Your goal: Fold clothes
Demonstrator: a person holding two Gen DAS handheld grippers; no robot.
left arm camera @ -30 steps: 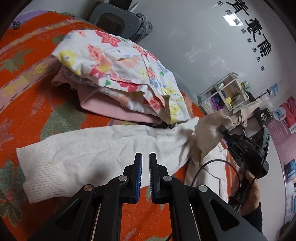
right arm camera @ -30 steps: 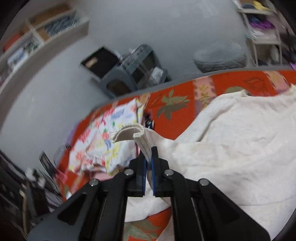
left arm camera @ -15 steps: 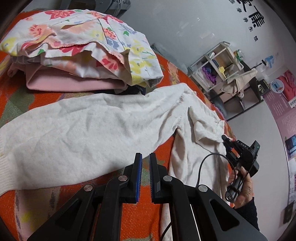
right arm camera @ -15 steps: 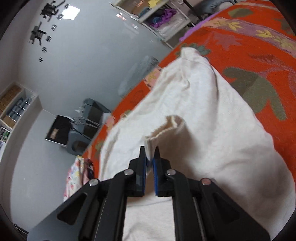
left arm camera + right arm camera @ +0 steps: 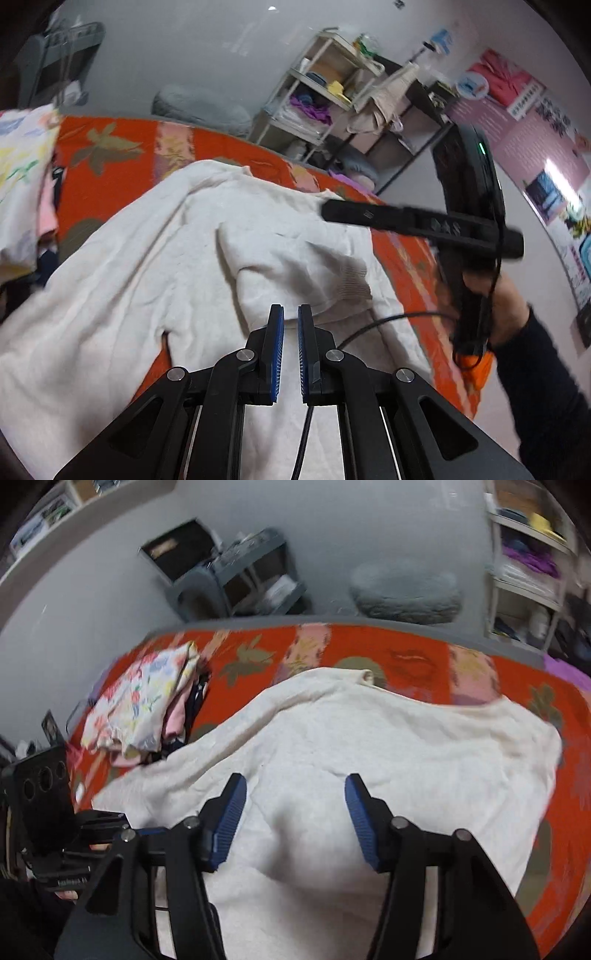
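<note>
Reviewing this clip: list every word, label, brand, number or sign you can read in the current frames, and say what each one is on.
None can be read with confidence.
Pink wall poster: rows of print, too small and blurred.
Round blue sign: only a picture is clear.
Side of the right gripper: small marks, illegible.
Black device at the left edge: a faint line of lettering, too blurred.
Shelf boxes: labels smeared.
</note>
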